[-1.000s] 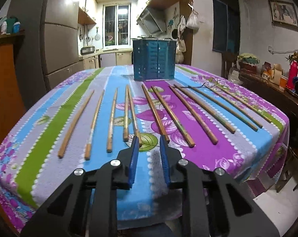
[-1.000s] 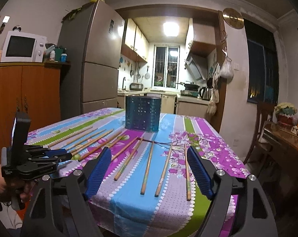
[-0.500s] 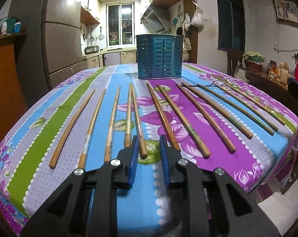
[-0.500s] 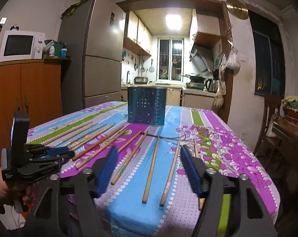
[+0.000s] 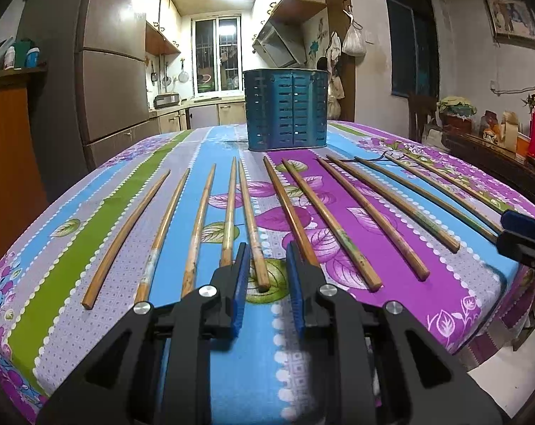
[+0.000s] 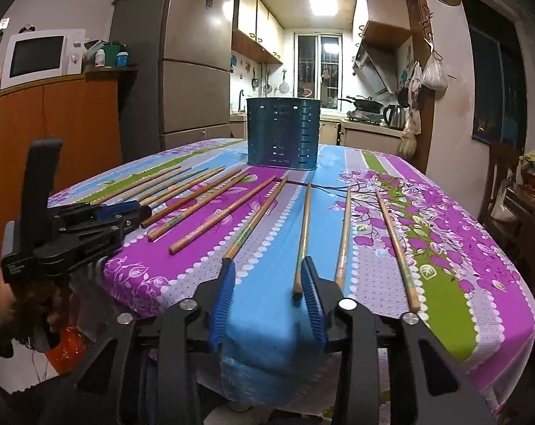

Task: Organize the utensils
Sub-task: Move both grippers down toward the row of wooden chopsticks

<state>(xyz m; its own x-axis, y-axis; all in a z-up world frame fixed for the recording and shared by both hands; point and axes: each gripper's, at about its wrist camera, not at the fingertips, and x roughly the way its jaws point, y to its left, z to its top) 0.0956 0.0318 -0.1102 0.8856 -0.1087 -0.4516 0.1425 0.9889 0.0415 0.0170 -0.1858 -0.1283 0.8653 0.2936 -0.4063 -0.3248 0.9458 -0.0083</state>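
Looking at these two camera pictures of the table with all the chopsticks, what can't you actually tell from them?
- Inside of the blue holder: both views look at its wall from low down.
- Near end of one chopstick, left view: behind the left gripper.
- Table front edge, right view: behind the closing right gripper.

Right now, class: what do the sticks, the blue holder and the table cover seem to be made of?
Chopsticks: probably bamboo or wood, brown, matte, some worn pale.
Holder: thin metal or plastic, glossy blue, slotted walls; cannot tell which.
Tablecloth: likely plastic-coated sheet, printed flowers and stripes, slight sheen.
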